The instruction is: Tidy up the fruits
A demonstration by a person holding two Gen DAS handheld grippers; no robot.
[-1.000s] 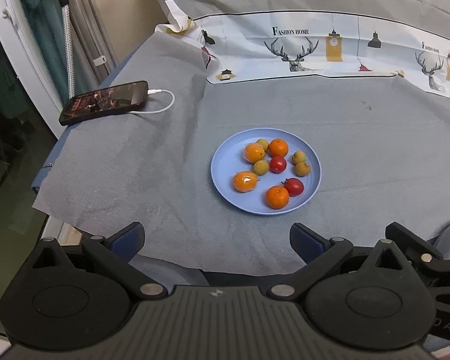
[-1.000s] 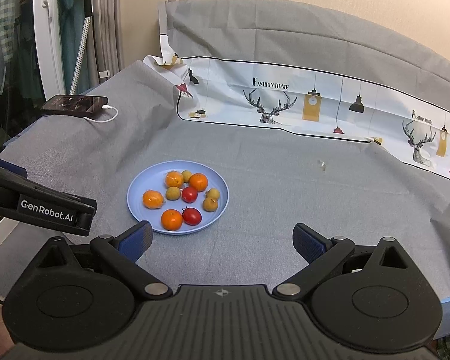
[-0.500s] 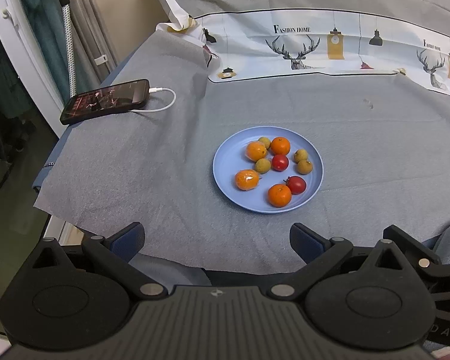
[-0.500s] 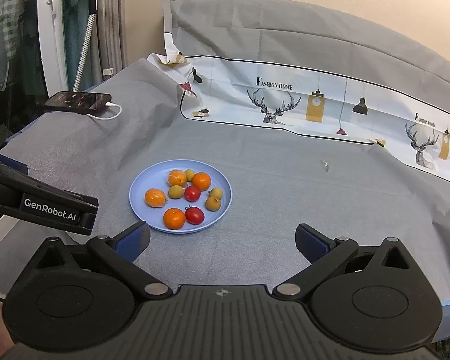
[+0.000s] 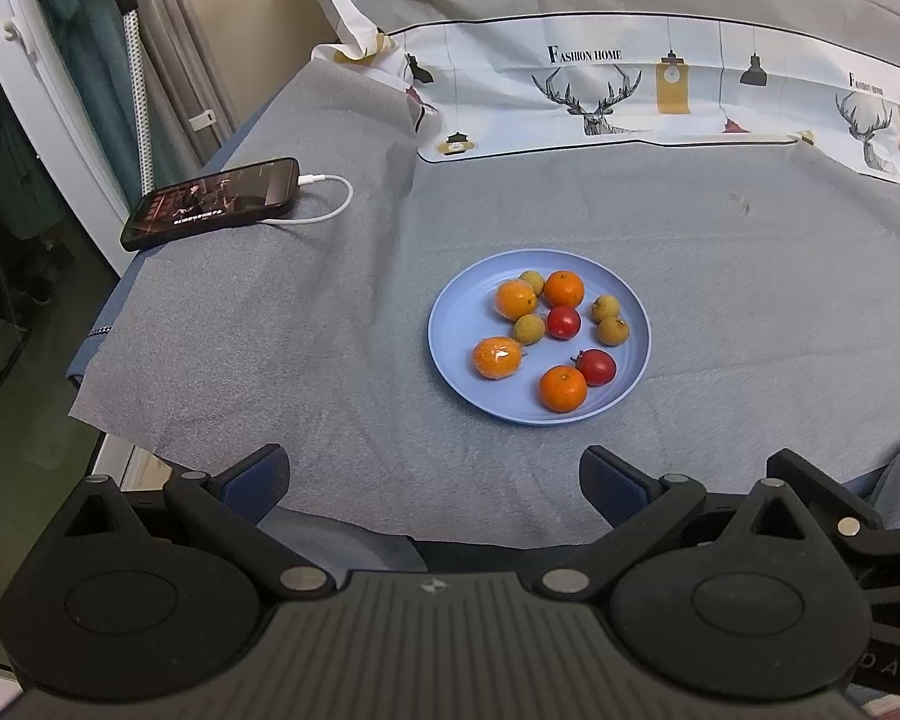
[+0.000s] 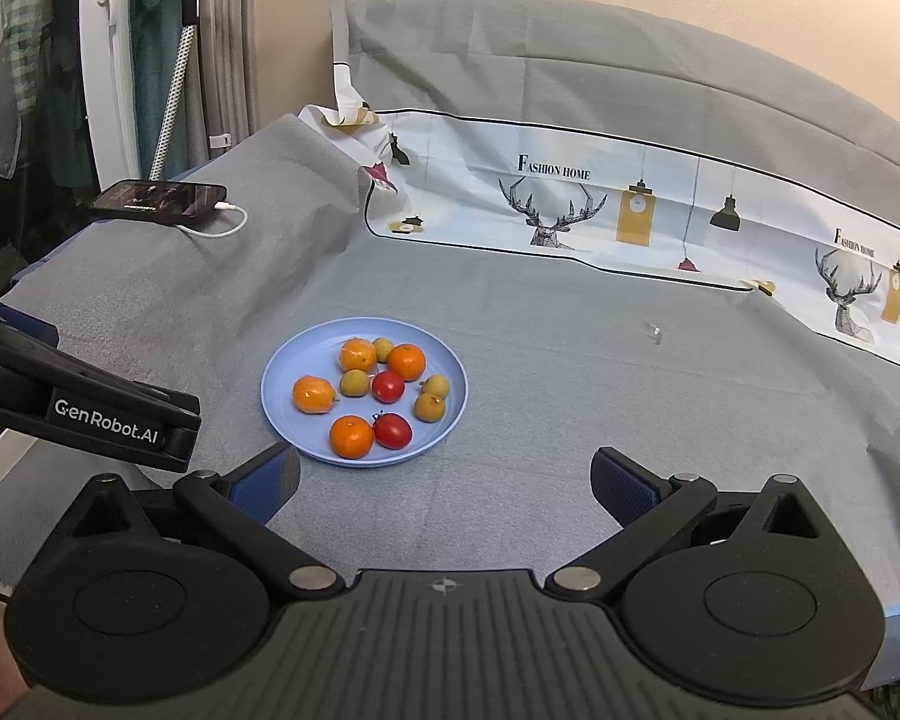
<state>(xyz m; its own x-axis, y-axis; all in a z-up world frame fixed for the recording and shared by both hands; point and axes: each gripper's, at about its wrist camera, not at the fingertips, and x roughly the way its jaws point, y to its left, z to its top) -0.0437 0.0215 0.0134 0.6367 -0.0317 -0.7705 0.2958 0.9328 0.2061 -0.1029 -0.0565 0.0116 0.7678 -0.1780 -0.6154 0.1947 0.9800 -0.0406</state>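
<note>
Fruit is sitting gathered on one round blue plate (image 5: 450,324), which is resting flat on the grey cloth (image 5: 270,324) covering the table, about midway across it. Ten pieces are lying on the plate. Four are oranges: one at the front (image 5: 563,388), one wrapped in shiny clear film at the left (image 5: 497,357), and two toward the back, one on the left (image 5: 515,299) and one on the right (image 5: 564,288). Two are red tomatoes: one (image 5: 596,366) is touching the front orange's right side, and the other (image 5: 563,322) is lying near the centre. Four are small yellow-brown fruits: one (image 5: 532,281) is tucked at the back between the two rear oranges, one (image 5: 528,328) is sitting just left of the centre tomato, and a pair (image 5: 605,308) (image 5: 612,330) is lying close together at the right side.

Both grippers are hovering above the near edge of the table, well apart from the plate. The left gripper (image 5: 435,474) is holding its two blue-padded fingers spread wide with nothing between them. The right gripper (image 6: 444,477) is doing the same, fingers wide and empty, with the plate showing just ahead of its left pad.

One black phone (image 5: 213,203) is lying at the far left corner of the cloth with its screen lit, and one white cable (image 5: 330,204) is plugged into its end and looping back. A white printed sheet (image 5: 660,96) with deer and lamps is running along the back of the table.
</note>
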